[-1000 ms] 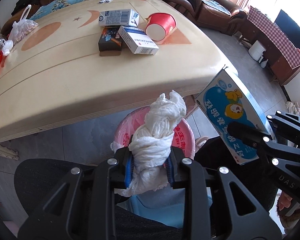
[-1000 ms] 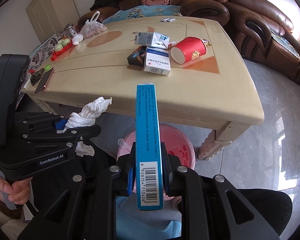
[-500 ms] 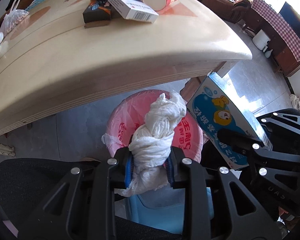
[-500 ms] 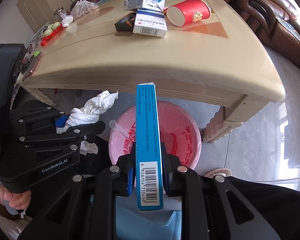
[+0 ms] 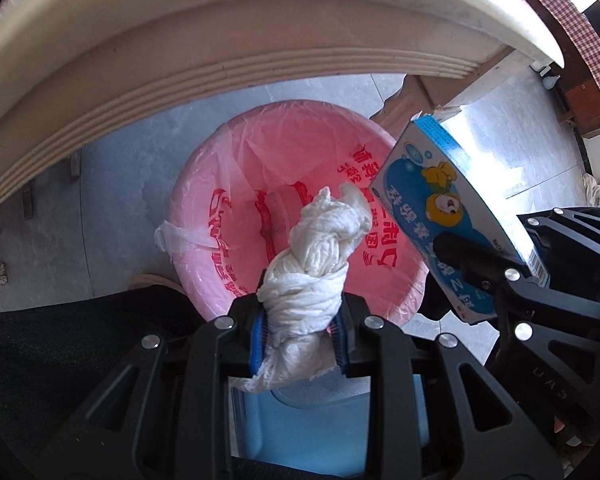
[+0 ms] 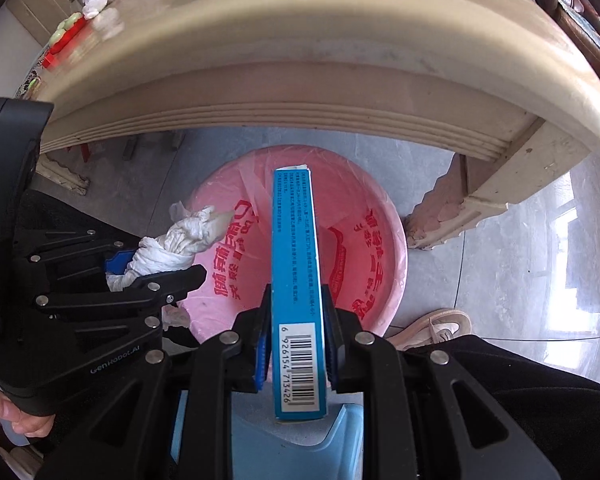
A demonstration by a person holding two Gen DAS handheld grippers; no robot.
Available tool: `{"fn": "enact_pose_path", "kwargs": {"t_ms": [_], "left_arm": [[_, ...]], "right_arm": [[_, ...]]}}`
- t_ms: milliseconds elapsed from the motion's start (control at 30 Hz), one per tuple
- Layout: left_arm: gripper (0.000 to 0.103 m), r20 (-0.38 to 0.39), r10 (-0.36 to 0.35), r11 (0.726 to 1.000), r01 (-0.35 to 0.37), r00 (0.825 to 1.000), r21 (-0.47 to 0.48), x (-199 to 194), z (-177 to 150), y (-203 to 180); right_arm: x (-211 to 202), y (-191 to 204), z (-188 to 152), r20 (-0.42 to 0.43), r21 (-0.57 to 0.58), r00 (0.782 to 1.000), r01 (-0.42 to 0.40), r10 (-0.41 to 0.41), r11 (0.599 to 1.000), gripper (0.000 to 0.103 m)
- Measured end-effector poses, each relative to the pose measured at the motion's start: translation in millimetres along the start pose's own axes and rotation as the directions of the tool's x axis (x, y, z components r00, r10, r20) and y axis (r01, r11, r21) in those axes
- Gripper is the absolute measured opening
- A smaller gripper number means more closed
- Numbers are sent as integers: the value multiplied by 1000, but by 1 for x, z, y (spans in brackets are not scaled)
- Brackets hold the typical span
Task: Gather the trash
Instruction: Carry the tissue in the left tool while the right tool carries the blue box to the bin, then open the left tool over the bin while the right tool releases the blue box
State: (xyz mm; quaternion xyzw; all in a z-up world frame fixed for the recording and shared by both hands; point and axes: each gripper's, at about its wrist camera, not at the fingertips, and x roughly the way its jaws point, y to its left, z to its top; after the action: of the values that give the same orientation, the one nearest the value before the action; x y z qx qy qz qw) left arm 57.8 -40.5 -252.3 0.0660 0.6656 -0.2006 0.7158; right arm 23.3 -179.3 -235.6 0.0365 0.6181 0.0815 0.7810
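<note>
Left gripper (image 5: 300, 330) we hold tipped down over the bin (image 5: 228, 184), its blue pads clamped on a twisted white tissue (image 5: 316, 276) that sticks out forward above the pink liner. Our right gripper (image 6: 298, 344) sits just beside it, also pitched down, closed on a blue box (image 6: 296, 280) held on edge with the barcode toward the camera. The box's far end reaches over the bin's mouth. In the left view we see the box (image 5: 440, 216) face-on, with cartoon bears, slanting in from the right. In the right view the left gripper (image 6: 156, 270) comes in from the left, the tissue (image 6: 180, 244) pointing at the bin (image 6: 372, 216). The bin stands on the floor under the tabletop (image 6: 300, 60) edge. A shoe (image 6: 436, 326) shows beside the bin.
</note>
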Motion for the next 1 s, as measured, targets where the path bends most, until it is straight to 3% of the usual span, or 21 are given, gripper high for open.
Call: {"fn": "enact_pose_path", "kwargs": {"t_ms": [400, 500, 700, 800, 1000], "left_arm": [[27, -145, -2, 999, -5, 989, -43, 52, 10, 11], [27, -168, 36, 999, -41, 985, -27, 65, 12, 12], [27, -240, 1, 998, -17, 971, -66, 91, 15, 18], [27, -277, -54, 993, 23, 959, -116, 102, 18, 23], [27, -308, -45, 994, 11, 950, -112, 114, 21, 17]], "right_arm": [[64, -17, 6, -132, 29, 991, -2, 6, 1000, 22], [76, -17, 8, -156, 35, 988, -4, 10, 999, 22], [102, -22, 11, -208, 53, 978, -22, 33, 998, 22], [113, -24, 12, -222, 52, 975, -15, 26, 999, 22], [130, -28, 13, -253, 71, 967, -7, 25, 997, 22]]}}
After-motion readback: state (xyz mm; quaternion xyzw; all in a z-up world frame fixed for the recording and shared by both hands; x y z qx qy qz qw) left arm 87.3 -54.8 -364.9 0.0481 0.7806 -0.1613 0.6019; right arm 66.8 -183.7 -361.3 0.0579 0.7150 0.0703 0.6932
